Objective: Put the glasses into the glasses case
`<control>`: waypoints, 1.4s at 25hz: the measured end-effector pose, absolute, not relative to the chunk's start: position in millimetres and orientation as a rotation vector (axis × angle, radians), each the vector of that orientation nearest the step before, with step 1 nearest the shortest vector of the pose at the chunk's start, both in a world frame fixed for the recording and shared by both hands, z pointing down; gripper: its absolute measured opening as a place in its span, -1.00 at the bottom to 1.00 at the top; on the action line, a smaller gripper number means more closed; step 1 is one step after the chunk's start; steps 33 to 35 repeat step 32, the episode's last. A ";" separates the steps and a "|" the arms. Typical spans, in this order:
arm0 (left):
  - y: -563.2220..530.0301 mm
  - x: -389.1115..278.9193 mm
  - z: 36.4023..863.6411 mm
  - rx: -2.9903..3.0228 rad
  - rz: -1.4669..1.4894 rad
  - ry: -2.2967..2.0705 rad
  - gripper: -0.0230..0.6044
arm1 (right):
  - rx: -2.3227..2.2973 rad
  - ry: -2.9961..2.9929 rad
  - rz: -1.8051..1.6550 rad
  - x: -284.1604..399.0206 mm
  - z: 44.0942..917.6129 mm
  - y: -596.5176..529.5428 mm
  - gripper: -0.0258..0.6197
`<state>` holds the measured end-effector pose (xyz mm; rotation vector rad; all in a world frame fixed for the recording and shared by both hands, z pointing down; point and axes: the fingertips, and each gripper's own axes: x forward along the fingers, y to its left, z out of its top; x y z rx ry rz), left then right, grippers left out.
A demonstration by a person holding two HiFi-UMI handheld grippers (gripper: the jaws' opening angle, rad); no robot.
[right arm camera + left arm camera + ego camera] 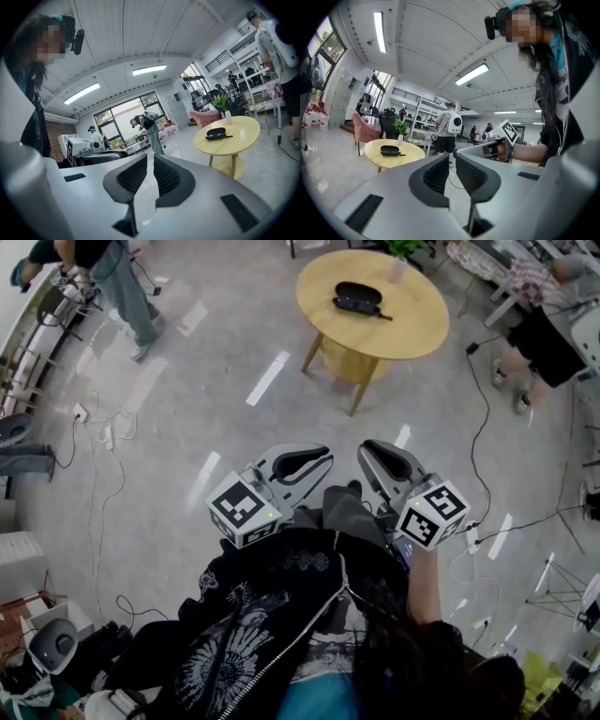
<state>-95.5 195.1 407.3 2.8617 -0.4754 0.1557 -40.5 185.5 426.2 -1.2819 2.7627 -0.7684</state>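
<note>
The person stands on a grey polished floor [187, 427] and holds 2 grippers side by side just in front of the body, both pointing roughly level toward a round wooden bench [412, 329] that is well apart from them. The left gripper [302, 463] has its jaws drawn almost together, with only a thin slit between the ribbed black pads and nothing in that slit. Through it shows only floor and the room beyond. The right gripper [387, 463] looks the same: jaws closed to a narrow slit and empty. In the left gripper view the right gripper's marker cube [509, 131] appears off to the right, in the person's hand.

The black glasses case [358, 296] lies on the bench, toward the side farther from the person. It is the only large dark thing on the wood. The glasses [382, 314] can be made out only as a thin dark arm poking out along the edge of the case, touching or just beside it. They are too small here to tell how they lie. Both gripper views show the same pair on the bench top, the case at [390, 150] and [216, 133].

A small potted plant [400, 261] stands at the far rim of the bench, behind the case. Cables [98, 474] trail across the floor at left, and 2 other people — 1 at the upper left [122, 287], 1 at the upper right [539, 329] — are at the edges of the room.
</note>
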 end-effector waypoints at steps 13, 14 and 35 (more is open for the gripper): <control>226.7 -95.4 401.7 2.896 0.147 -0.410 -0.80 | -1.309 2.799 -0.721 -38.6 417.8 210.6 -0.74; 226.6 -96.4 401.5 2.898 0.147 -0.413 -0.80 | -1.311 2.798 -0.720 -38.6 417.9 210.9 -0.74; 227.3 -87.5 400.0 2.931 0.182 -0.381 -0.80 | -1.337 2.853 -0.706 -20.2 420.2 213.4 -0.74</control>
